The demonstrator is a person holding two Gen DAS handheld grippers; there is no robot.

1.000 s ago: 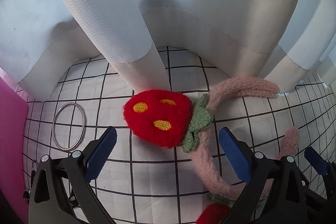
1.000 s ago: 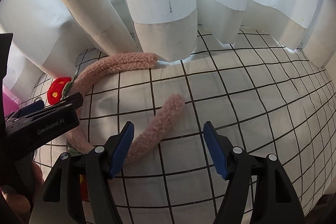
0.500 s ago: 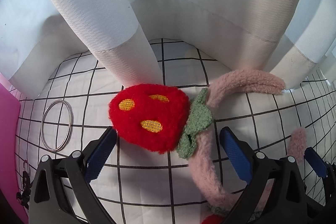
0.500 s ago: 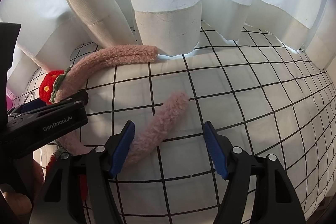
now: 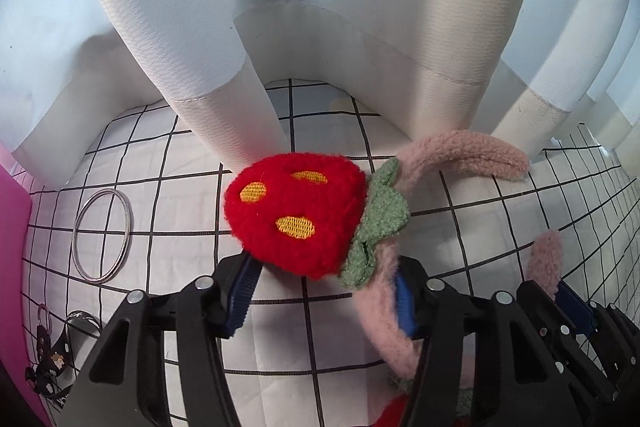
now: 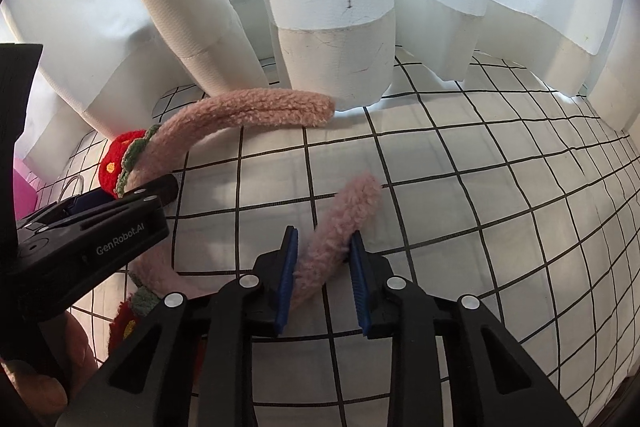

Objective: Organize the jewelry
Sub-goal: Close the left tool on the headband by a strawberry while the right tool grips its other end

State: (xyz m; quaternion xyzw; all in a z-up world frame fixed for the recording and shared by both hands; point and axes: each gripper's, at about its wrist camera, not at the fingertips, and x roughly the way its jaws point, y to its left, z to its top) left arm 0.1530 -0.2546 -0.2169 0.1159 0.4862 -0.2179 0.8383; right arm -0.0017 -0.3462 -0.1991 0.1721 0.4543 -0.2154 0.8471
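A fuzzy pink headband [image 6: 256, 111] with red plush strawberries [image 5: 296, 219] lies on the white checked cloth [image 6: 460, 187]. My left gripper [image 5: 320, 291] has narrowed around the strawberry and the band beside it, its blue pads [image 5: 240, 291] touching the plush. My right gripper [image 6: 324, 271] has closed on the near end of the headband [image 6: 344, 219], pads pressing its sides. A second strawberry [image 6: 124, 323] shows low at the left of the right wrist view.
A silver bangle [image 5: 102, 235] lies on the cloth at the left. A pink box edge [image 5: 12, 267] stands at the far left, with a dark keychain [image 5: 52, 359] by it. White curtains [image 6: 328, 7] hang along the back.
Both grippers have closed from wide open. The right now pinches the headband's end; the left has narrowed onto the strawberry and band. Both moved slightly forward.
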